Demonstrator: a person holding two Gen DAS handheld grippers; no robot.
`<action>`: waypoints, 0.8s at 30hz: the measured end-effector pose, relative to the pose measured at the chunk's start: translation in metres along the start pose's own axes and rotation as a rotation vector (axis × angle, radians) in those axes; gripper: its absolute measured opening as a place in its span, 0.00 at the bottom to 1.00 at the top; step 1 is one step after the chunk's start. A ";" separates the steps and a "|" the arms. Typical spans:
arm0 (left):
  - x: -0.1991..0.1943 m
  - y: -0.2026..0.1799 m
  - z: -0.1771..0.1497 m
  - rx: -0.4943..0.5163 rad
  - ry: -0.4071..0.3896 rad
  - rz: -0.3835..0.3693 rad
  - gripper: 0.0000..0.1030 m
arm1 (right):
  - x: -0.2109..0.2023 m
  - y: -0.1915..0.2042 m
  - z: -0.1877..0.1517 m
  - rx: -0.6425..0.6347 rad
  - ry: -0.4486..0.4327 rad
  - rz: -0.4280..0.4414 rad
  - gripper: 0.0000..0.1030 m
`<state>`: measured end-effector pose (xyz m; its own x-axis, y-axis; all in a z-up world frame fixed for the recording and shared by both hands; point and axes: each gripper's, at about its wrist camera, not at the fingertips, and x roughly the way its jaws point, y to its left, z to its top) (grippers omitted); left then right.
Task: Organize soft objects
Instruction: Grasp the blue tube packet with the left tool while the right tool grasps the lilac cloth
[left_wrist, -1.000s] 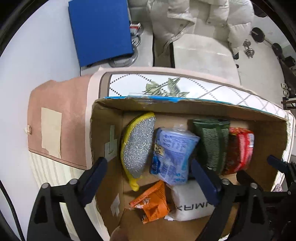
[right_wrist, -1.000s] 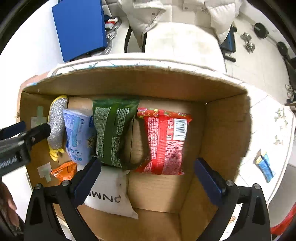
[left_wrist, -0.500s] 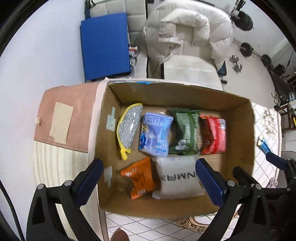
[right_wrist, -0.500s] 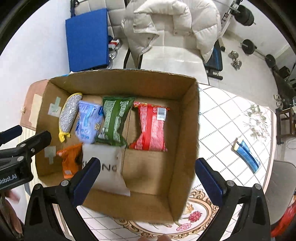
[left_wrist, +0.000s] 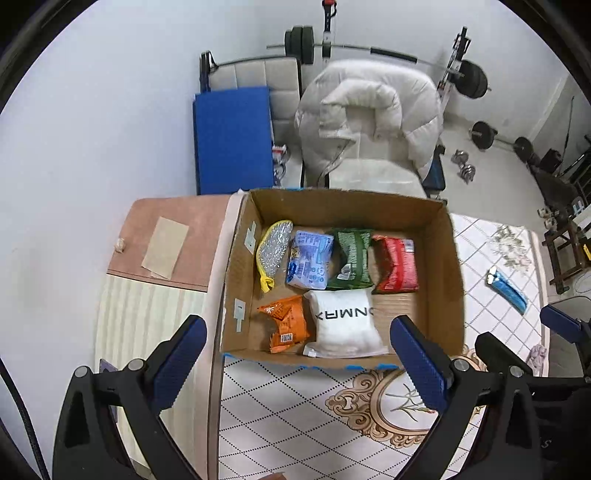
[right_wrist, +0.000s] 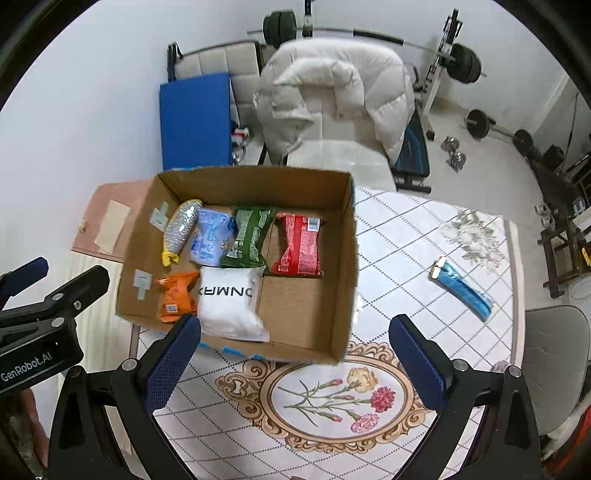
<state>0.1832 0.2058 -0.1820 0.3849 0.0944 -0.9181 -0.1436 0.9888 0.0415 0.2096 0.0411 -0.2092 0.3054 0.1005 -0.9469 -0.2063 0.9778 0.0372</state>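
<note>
A cardboard box stands open on the table, holding six soft things. Along its far side lie, from left to right, a silver scouring pad with a yellow edge, a pale blue packet, a green packet and a red packet. On the near side lie an orange packet and, touching its right side, a white pouch with black lettering. The near right corner of the box floor is bare cardboard.

The left gripper hangs above the near edge of the box with its fingers spread wide and nothing between them; the orange packet and white pouch lie just beyond its fingertips. The right gripper hangs above the near right corner of the box, also spread wide and holding nothing.

The table wears a white cloth with a dotted diamond pattern and a flower medallion near the grippers. A blue packet lies alone on the cloth, well to the right of the box. To the left sits a pink surface with a patch of tape. Beyond the table stand a chair draped with a white padded coat, a blue mat against the wall, and a barbell on a rack.
</note>
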 end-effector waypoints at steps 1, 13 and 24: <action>-0.007 0.000 -0.003 0.000 -0.007 -0.003 0.99 | -0.010 0.000 -0.005 0.001 -0.018 0.001 1.00; -0.072 -0.001 -0.038 -0.019 -0.092 -0.017 0.99 | -0.088 -0.013 -0.051 0.029 -0.111 0.046 1.00; -0.018 -0.118 -0.031 0.105 0.049 -0.152 0.99 | -0.052 -0.148 -0.072 0.306 0.010 0.040 1.00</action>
<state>0.1653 0.0840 -0.1822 0.3501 -0.0600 -0.9348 0.0094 0.9981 -0.0605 0.1574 -0.1217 -0.1889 0.2935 0.1393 -0.9458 0.0718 0.9833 0.1671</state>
